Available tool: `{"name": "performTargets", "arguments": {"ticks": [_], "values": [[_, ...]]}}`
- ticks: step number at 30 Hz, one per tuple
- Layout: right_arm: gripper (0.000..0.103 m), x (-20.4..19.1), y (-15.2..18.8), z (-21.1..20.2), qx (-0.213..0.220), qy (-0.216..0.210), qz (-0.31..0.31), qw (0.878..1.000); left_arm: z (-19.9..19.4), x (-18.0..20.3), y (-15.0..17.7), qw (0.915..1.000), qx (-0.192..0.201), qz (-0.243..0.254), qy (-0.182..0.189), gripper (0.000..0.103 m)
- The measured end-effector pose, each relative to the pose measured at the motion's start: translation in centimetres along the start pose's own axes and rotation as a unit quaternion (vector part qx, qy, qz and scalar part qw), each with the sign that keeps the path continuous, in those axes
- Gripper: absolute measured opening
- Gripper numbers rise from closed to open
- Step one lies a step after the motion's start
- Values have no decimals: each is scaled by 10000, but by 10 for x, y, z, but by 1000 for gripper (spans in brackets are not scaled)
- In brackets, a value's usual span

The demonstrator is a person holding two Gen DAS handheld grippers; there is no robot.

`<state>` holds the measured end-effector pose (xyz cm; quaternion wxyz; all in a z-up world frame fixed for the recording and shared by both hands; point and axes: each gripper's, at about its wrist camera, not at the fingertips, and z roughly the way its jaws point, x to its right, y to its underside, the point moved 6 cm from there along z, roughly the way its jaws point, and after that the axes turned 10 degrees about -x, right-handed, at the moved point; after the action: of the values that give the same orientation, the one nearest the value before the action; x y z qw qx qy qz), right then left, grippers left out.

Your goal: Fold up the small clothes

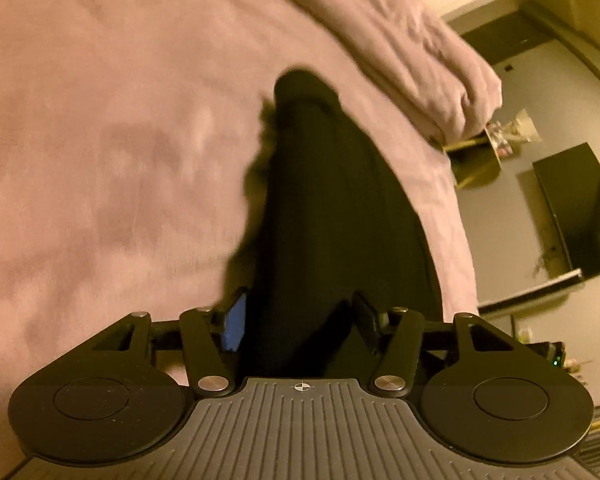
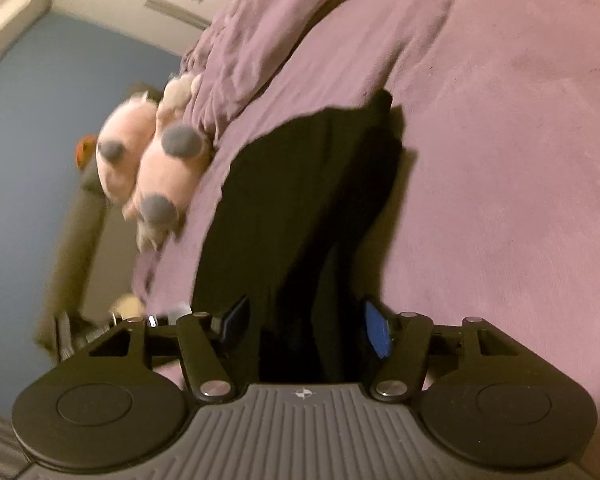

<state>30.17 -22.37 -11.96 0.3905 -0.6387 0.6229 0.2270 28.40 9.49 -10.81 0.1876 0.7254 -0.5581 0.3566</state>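
Both grippers have black cloth between their fingers. Left gripper (image 1: 300,320): the black garment (image 1: 328,208) fills the gap between the two fingers and runs forward from there; jaws part-closed, pressing on the cloth from both sides as far as the view shows. Right gripper (image 2: 306,328): same arrangement, with the garment (image 2: 300,208) bunched between the fingers and the jaws closed in on it.

Position of garment: it stretches away from each gripper toward the bed cover (image 1: 100,140), and its far end looks to rest on or just above the cover. A dark shadow sits beside it in both views, so part of it is probably lifted clear. Type of garment cannot be told; it is plain black with lengthwise creases.

Progress (judgement): early to middle. The piece is picked up at one edge by both grippers and held spread, with no finished fold visible. No folded pile appears anywhere in view. Still to do: lay it flat, bring the held edge over, and set it down neatly.

Surface: a soft pinkish-purple bed cover (image 2: 520,160), with a rumpled ridge of the same fabric along the far side. Both views are motion-blurred.

Room: a pink stuffed toy (image 2: 152,160) with grey spots lies at the bed edge near the garment. A dark flat screen (image 1: 580,216) stands against a grey wall beyond the bed.
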Motion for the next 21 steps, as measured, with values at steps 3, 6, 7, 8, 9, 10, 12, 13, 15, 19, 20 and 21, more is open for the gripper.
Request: {"name": "performTargets", "arguments": {"ticks": [3, 6, 7, 8, 9, 10, 12, 13, 15, 19, 20, 21], "values": [[61, -7, 13, 1, -47, 316, -300, 9990, 4, 2, 14, 9999, -127, 40, 71, 52], [31, -16, 19, 6, -186, 527, -402, 9976, 2, 7, 17, 9998, -138, -25, 135, 34], [30, -15, 18, 4, -239, 305, -184, 9991, -3, 7, 16, 9994, -131, -155, 292, 32], [28, -13, 16, 0, -228, -24, 93, 9997, -6, 7, 16, 9985, -146, -268, 459, 32], [27, -9, 15, -6, -181, -458, 422, 9979, -8, 6, 17, 9976, -198, -334, 571, 31], [27, -4, 15, -12, -126, -673, 623, 9957, -8, 6, 18, 9972, -280, -359, 599, 31], [29, 2, 16, -18, -134, -210, 524, 9983, -8, 4, 20, 9981, -492, -245, 279, 33], [32, 4, 17, -19, -184, 366, 290, 9987, -10, 1, 20, 9983, -550, -174, 23, 41], [39, 2, 17, -26, -143, 739, 8, 9972, -18, 1, 14, 9974, -455, 13, -555, 54], [53, -7, -1, -53, 564, 1105, -69, 9923, -33, 17, -13, 9939, 88, 388, -1028, 61], [53, -10, -9, -57, 821, 1265, -84, 9885, -33, 23, -26, 9922, 331, 409, -1134, 61], [53, -16, -17, -57, 1063, 1458, -181, 9834, -30, 28, -39, 9903, 550, 378, -1220, 61]]}}
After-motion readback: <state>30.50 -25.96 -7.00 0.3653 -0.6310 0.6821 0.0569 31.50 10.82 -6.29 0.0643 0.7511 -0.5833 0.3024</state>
